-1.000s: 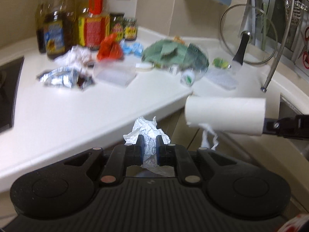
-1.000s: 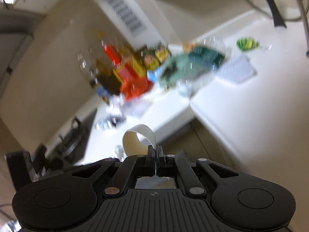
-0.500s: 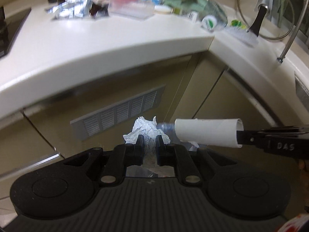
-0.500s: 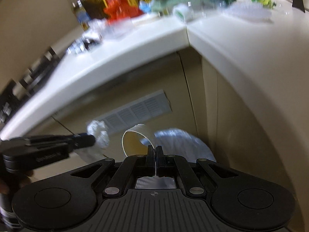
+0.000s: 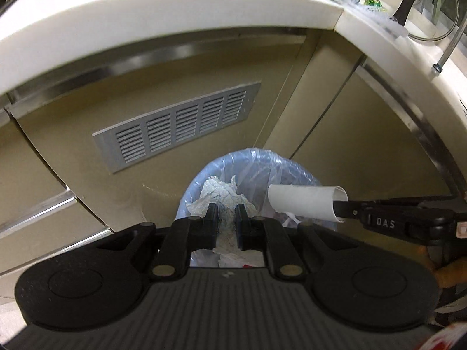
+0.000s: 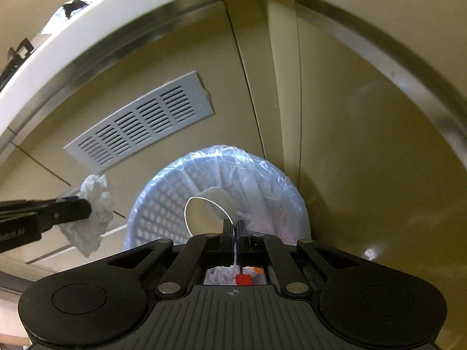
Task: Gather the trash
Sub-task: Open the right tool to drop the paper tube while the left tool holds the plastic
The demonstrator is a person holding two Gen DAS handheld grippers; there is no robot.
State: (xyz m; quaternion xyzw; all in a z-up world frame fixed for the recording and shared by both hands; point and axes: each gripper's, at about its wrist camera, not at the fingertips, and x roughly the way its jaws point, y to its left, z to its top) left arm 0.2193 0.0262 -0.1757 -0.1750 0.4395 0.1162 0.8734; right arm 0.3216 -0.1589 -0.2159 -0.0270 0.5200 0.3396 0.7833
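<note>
left gripper point(image 5: 224, 215) jaws partly closed on crumpled paper point(image 5: 217, 197); bin point(image 5: 201, 175) right below | right gripper point(image 6: 235, 229) jaws pinched on cardboard tube point(image 5: 306, 202) wall; tube axis level, over right rim; both near release

We see our right gripper point(image 6: 235, 229) pinched on the wall of a white cardboard tube point(image 6: 208, 210) — its open end faces us, just above a blue mesh bin point(image 6: 163, 201) lined with a clear bag. At left our left gripper point(image 6: 84, 208) clamps a crumpled white paper wad point(image 6: 93, 215), beside the bin's rim. Behind stand beige cabinet doors with a grey vent grille point(image 6: 140, 122) under the white bench point(image 6: 116, 8) edge.
</note>
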